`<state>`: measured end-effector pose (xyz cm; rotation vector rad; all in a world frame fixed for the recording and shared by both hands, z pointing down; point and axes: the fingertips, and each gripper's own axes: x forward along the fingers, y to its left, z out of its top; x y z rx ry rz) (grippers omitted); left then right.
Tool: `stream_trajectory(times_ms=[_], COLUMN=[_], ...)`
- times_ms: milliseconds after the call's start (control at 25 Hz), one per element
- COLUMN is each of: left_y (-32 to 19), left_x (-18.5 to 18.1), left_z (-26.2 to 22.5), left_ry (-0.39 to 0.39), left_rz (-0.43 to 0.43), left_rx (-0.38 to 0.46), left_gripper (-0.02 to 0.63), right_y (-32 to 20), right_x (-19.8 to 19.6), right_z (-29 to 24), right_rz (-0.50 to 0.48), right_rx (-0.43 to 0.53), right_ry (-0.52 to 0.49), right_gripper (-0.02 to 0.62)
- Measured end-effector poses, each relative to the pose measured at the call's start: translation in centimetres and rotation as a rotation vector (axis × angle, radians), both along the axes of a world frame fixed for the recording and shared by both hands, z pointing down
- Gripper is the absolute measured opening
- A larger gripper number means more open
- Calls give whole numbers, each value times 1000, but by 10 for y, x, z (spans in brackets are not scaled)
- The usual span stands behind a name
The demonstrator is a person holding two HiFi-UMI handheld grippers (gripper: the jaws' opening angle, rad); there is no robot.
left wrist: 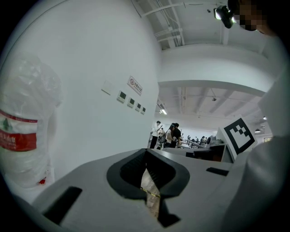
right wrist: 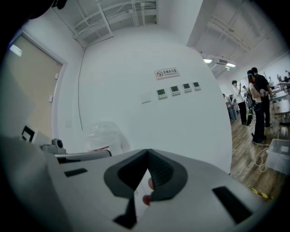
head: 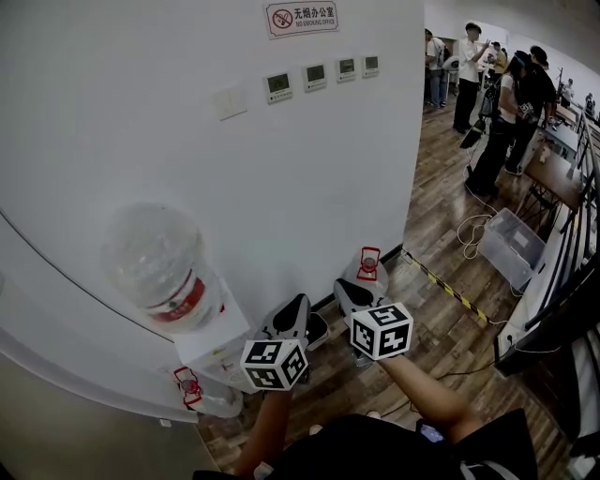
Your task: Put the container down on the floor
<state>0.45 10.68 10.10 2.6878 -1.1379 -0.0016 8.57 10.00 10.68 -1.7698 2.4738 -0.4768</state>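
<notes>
A large clear plastic water jug with a red label (head: 161,267) stood upended on a white dispenser (head: 214,339) against the curved white wall (head: 141,122), not on the floor. In the left gripper view the jug (left wrist: 22,131) filled the left edge. In the right gripper view it (right wrist: 103,136) showed pale against the wall beyond the jaws.

The left gripper (head: 296,307) hung in front of the dispenser, just right of the jug and apart from it. Its jaws were pressed together at the tips, and nothing was held between them (left wrist: 146,155). The right gripper (head: 347,296) sat just beside the left one on its right. Its jaws were likewise closed tip to tip and held nothing (right wrist: 147,155).

A second clear jug with a red cap (head: 367,265) stood on the brown wooden floor (head: 441,225) at the foot of the wall, beyond the right gripper. Another red-capped clear jug (head: 202,394) lay low by the dispenser's base. A yellow-and-black striped tape (head: 446,287) ran across the floor near a clear plastic storage bin (head: 514,246). A red no-smoking sign (head: 301,16) hung on the wall above a row of small control panels (head: 319,75). Several people (head: 506,112) stood well away at the far end of the room.
</notes>
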Motion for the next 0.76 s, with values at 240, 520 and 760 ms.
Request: stream_trajectory(times_ms=[240,520,760], left_y=[0,2,2], left_x=[-9,-12,-11], left_z=[-3,-5,-6], left_ry=[11,18,24], left_rz=[-18,-22,-23], left_rx=[4,6,5], left_gripper=[17,17,17], right_y=[0,1,-1], right_x=[-6,-7,-6], right_z=[-2,-2,-2], right_rz=[-12,-18,-17], right_rx=[3,-3,-3], right_ry=[-4,-6,17], right_gripper=[29,29,29])
